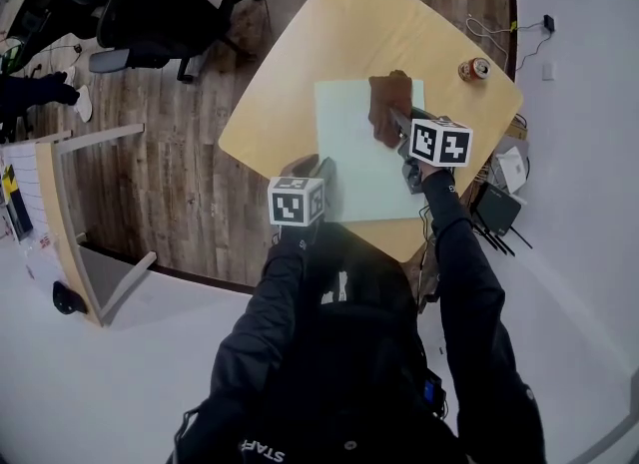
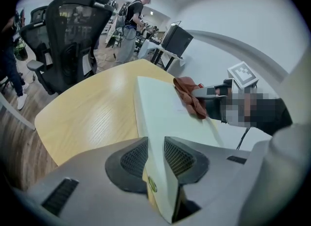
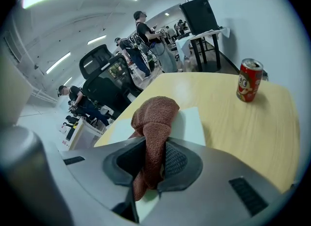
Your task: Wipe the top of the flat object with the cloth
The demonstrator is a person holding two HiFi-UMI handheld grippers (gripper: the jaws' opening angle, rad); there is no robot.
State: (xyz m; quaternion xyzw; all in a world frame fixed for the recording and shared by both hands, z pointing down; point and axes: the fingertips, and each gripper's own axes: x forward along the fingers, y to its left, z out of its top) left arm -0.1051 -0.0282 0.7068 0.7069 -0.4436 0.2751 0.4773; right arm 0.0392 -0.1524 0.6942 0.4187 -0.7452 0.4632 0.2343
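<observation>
Your right tool (image 3: pixel 155 159) is clamped on the cloth (image 3: pixel 154 115). The brown fabric is pinched between its jaws and bunches up beyond the tips. Your left tool (image 2: pixel 155 152) is closed on the near edge of the flat object (image 2: pixel 160 108), the pale panel running straight out from between its jaws, so that side is doing the bracing.

The flat object lies on the wooden surface (image 1: pixel 300 83) with its long axis running away from you, from the near edge by your left tool to the far edge close to the middle of the surface. The cloth sits on the far right part of the panel, close to its far edge. Nearly all the unwiped top therefore lies toward you and to the left of the cloth.

The next stroke probably wants to be a pull back along that long axis, then a step left and a repeat. The right tool is the nearer one and the only one carrying fabric.

From the head view it is hard to say whether the cloth is pressed flat on the panel or only resting lightly, so check contact as you draw.

Stop each pass short of the left tool's clamping point. The red can (image 1: pixel 474 69) stands well apart on the far right corner, out of the path.
</observation>
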